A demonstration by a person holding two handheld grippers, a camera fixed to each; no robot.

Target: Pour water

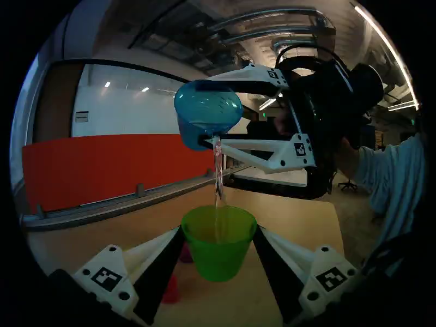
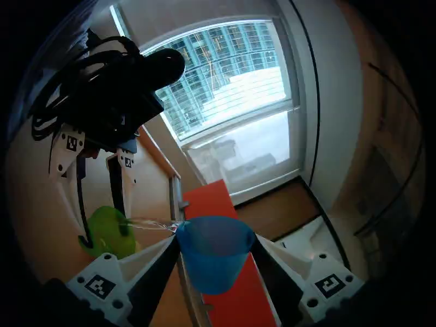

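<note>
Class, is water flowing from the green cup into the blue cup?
No, the stream falls from the blue cup into the green cup.

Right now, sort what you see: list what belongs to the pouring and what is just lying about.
In the job: blue cup, tilted in the right claw; water stream; green cup in the left claw, catching it.
Lying about: small red thing and purplish thing on the table; office chair far off.
</note>
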